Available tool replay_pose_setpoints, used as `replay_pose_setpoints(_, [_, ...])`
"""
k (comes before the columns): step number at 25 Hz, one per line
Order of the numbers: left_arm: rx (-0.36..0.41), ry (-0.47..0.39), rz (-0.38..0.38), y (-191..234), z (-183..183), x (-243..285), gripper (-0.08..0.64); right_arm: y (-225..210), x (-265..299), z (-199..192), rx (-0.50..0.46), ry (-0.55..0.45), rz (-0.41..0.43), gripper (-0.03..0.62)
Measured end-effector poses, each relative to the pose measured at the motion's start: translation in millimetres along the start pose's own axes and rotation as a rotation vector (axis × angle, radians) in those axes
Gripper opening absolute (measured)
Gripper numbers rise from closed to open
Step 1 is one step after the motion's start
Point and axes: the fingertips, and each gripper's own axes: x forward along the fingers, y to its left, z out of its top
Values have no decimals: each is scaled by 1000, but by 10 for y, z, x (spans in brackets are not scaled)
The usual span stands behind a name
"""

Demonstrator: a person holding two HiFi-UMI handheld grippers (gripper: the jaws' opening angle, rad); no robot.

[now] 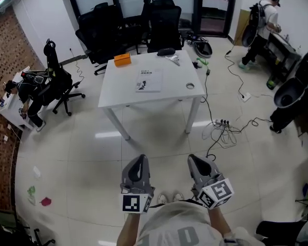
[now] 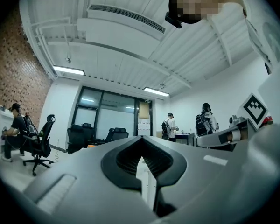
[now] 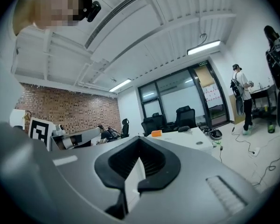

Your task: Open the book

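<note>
Far ahead, on the white counter (image 1: 120, 86), the book (image 1: 149, 81) lies flat. I carry my left hand-held gripper (image 1: 138, 160) and right hand-held gripper (image 1: 196, 162) level, jaws together and empty, because I stand well short of it.

A white counter (image 1: 118, 88) in the upper middle of the frame carries an orange box (image 1: 122, 59) and a tape roll (image 1: 190, 85), with black chairs (image 1: 159, 24) behind it and cables (image 1: 223, 129) on the floor to its right.

white book (image 1: 149, 81) flat on table (image 1: 118, 88)
</note>
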Motion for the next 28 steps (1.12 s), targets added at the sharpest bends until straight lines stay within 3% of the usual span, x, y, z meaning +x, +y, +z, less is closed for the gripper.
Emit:
replay_pose_setpoints(6, [34, -36, -52, -84, 83, 61, 12, 87, 76, 59, -24, -10, 39, 3])
replay_pose_setpoints(10, [-8, -72, -59, -77, 8, 176, 12, 75, 125, 129, -21, -31, 30, 3])
replay_pose_setpoints(15, [9, -31, -122, -247, -198, 271, 12, 75, 117, 97, -28, -15, 27, 3])
replay_pose_setpoints(18, [39, -45, -105, -211, -137, 268, 12, 78, 132, 57, -18, -17, 24, 3])
replay_pose_setpoints(28, [24, -8, -48, -63, -254, 277, 12, -15, 148, -61, 3, -2, 0, 3])
